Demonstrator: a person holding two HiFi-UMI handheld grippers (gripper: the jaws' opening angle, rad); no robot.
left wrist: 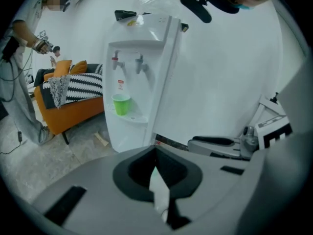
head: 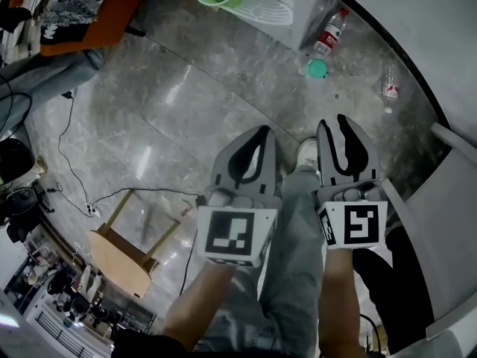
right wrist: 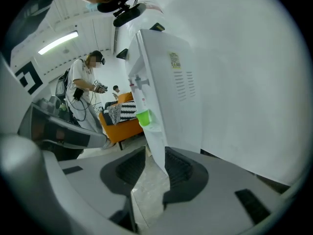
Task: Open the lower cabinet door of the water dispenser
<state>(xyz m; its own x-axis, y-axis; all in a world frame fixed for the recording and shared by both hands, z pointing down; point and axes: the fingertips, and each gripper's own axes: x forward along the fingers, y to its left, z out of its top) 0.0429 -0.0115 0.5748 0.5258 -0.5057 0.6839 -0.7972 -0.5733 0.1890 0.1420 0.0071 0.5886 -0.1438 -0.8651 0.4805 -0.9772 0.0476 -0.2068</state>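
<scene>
Left claw [left wrist: 155,153]: closed. The 2 dark pads meet at the tips, with only a thin sliver of light behind them, and nothing is held. Right claw [right wrist: 155,153]: partly open. The 2 ribbed pads stand apart with grey floor [head: 186,103] showing through the gap, and nothing is between them. In the head view I hold both claws side by side over my own leg and white shoe [head: 307,151], the left one tilted more steeply down.

Water dispenser [left wrist: 139,77]: a white unit standing on the floor against the white wall, at the top edge of the head view. It is well apart from both claws and neither touches it. It has 2 taps above a recess, and 1 green cup [left wrist: 121,104] stands upright on the drip tray. The lower cabinet door [left wrist: 122,136] is the white front panel below that tray. It appears flush with the body, and my left claw's housing cuts off its lower end.

Other items on the floor:
- 1 bottle with a red label [head: 330,32], beside the dispenser's base.
- 1 small green round object [head: 317,68], near that bottle.
- 1 clear bottle [head: 390,83], close to the wall.
- 1 wooden stool [head: 123,252], towards the lower left.
- 1 black cable [head: 71,162], trailing along the left side.

An orange sofa [left wrist: 68,116] with a striped cushion stands left of the dispenser, and a person [left wrist: 22,82] stands beside it.
</scene>
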